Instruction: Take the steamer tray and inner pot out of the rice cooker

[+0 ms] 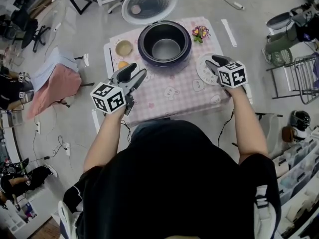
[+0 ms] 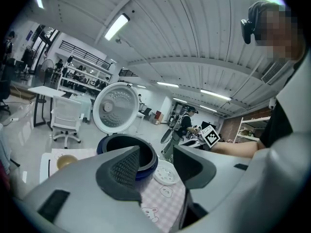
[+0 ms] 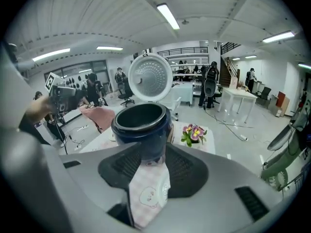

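1. Done, as far as I can judge: the white perforated steamer tray [image 1: 201, 69] is already out. It lies flat on the checked tablecloth [image 1: 169, 101], just beside the rice cooker [image 1: 185, 51] on the head view's right.
2. Left to do: the inner pot [image 1: 166, 49] seems to sit inside the cooker, its silvery bottom showing under the dark rim. The lid [image 1: 149, 4] stands fully open, so nothing blocks the way to it.
3. The left gripper [image 1: 138, 71] has its jaws apart with nothing between them. It is near the cooker's front left but clear of it, and through the gap its own view shows the cooker's rim and the tray on the cloth beyond.
4. The right gripper [image 1: 212, 59] also has its jaws apart and empty. In its own view only cloth and the cooker's dark wall appear in the gap, with the cooker ahead and apart from the pads.
5. In the head view the right gripper overlaps the tray's right part. The tray is not between its jaws and does not show in its own view.
6. The pot is straight ahead of both grippers, between their 2 lines of aim, and neither touches it.
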{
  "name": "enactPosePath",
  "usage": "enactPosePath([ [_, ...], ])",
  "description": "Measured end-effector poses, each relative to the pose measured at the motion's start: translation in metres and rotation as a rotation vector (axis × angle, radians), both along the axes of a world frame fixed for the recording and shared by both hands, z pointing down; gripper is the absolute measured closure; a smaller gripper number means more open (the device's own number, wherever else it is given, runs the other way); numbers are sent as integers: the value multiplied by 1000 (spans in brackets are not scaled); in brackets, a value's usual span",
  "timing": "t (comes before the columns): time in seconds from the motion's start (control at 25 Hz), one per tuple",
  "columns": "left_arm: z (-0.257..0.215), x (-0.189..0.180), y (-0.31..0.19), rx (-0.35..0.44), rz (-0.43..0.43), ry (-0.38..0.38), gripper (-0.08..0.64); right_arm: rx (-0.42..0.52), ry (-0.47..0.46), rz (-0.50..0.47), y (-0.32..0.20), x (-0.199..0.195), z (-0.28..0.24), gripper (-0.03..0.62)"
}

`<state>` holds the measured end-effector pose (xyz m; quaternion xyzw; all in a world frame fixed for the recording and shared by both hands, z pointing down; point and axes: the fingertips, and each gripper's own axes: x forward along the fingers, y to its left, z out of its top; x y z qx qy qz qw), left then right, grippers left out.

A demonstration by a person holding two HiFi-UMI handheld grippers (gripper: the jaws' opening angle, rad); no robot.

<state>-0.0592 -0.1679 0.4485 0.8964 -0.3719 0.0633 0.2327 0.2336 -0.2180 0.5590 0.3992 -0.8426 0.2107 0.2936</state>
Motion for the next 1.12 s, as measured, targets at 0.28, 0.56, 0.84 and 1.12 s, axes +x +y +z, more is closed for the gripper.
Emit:
enactPosePath([
  [0.28, -13, -2, 2, 26, -19, -1, 325, 81, -78, 9, 0, -6, -47, 428],
  [0.56, -9, -4, -1, 21, -35, -12, 325, 81, -140, 26, 1, -2, -57, 425],
  [0.84, -2, -6, -10, 6, -44, -29, 325, 57, -177, 34, -9, -7, -56, 423],
  [1.12, 29, -9, -32, -49, -51, -73, 325, 17, -195, 28, -28, -26, -41, 423],
])
